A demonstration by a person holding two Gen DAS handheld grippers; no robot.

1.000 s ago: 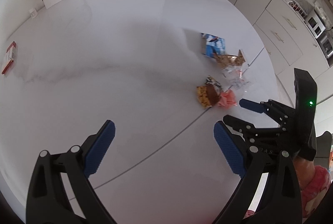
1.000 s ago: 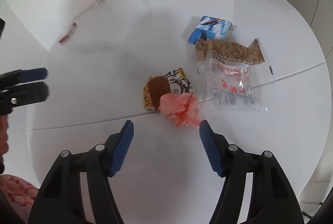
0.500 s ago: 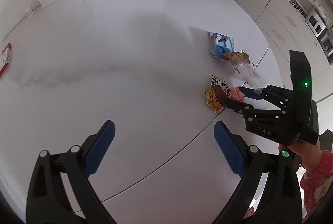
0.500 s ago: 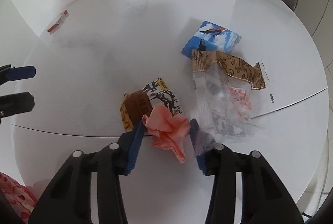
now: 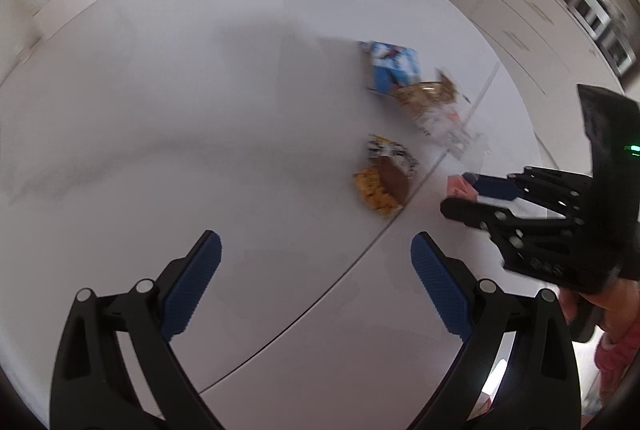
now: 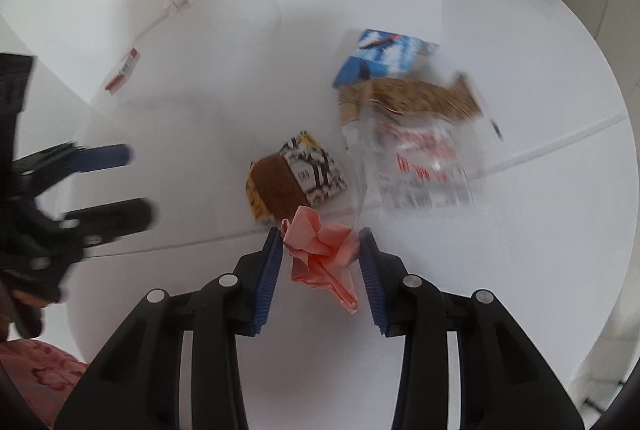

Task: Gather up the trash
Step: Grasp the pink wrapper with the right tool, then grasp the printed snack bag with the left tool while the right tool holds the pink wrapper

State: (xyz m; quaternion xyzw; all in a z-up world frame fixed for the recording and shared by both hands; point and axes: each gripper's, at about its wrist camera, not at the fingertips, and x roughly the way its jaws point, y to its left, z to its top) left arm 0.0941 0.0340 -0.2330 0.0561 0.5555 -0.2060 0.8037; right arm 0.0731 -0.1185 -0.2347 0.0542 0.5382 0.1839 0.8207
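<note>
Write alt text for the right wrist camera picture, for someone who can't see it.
The right claw grips a crumpled pink napkin between its blue pads above a round white table. Behind it lie a brown and yellow snack wrapper, a clear plastic bag, a tan wrapper and a blue carton; the left claw hangs open at left.

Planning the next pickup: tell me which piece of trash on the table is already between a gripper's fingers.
The crumpled pink paper napkin, sitting between the right gripper's blue pads; the other wrappers lie beyond it on the white table.
</note>
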